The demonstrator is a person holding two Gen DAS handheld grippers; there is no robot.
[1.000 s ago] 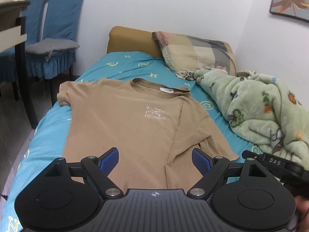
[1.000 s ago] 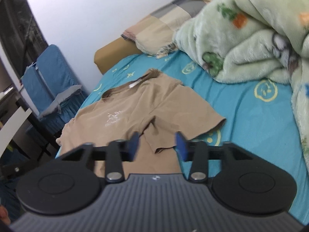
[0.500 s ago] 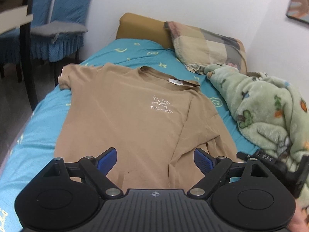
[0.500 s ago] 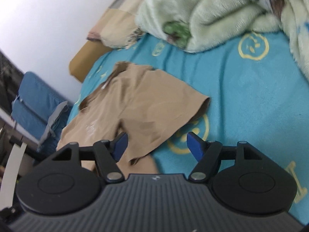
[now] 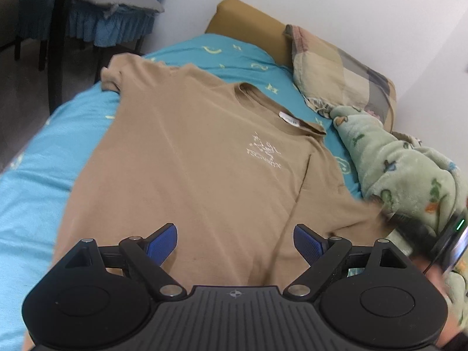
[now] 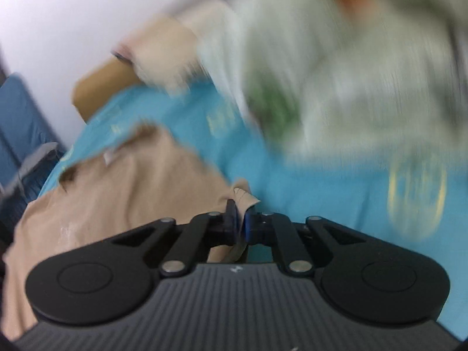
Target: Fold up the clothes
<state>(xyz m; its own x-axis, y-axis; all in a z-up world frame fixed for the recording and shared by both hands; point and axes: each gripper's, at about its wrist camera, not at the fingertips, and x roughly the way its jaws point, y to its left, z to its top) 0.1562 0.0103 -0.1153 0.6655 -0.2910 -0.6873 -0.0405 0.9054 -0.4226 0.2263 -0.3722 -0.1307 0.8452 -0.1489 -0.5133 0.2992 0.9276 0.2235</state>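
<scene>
At the far left, blue-skirted chairs are seen beside the bed, whose teal sheet is covered down its middle by the tan T-shirt, laid flat with the collar toward the headboard. The left gripper is held above the shirt's lower part, its jaws wide apart and gripping nothing. Farther right, a patchwork pillow and a green blanket are piled against the shirt's right side. The right gripper is clamped on the shirt's right sleeve edge, in a heavily blurred view.
</scene>
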